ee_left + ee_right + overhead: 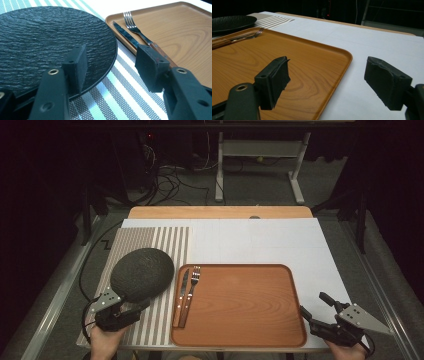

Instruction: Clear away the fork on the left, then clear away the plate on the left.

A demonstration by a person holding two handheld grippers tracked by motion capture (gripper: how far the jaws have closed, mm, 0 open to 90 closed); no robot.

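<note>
L gripper jaws spread at round black textured plate rim; R gripper jaws released, idle.
Risk: shallow bite, plate could slip or knock wood-handled knife off brown wooden tray.

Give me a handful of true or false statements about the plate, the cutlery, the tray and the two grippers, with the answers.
1. The black plate lies on the striped placemat. True.
2. The fork and knife lie on the placemat. False: both lie on the wooden tray, along its left edge.
3. The left gripper is clamped on the fork. False: its jaws stand open by the plate's edge, and the pads press on nothing.
4. The right gripper is open and holds nothing. True.
5. The plate sits on the tray. False: it is on the placemat, left of the tray.
</note>
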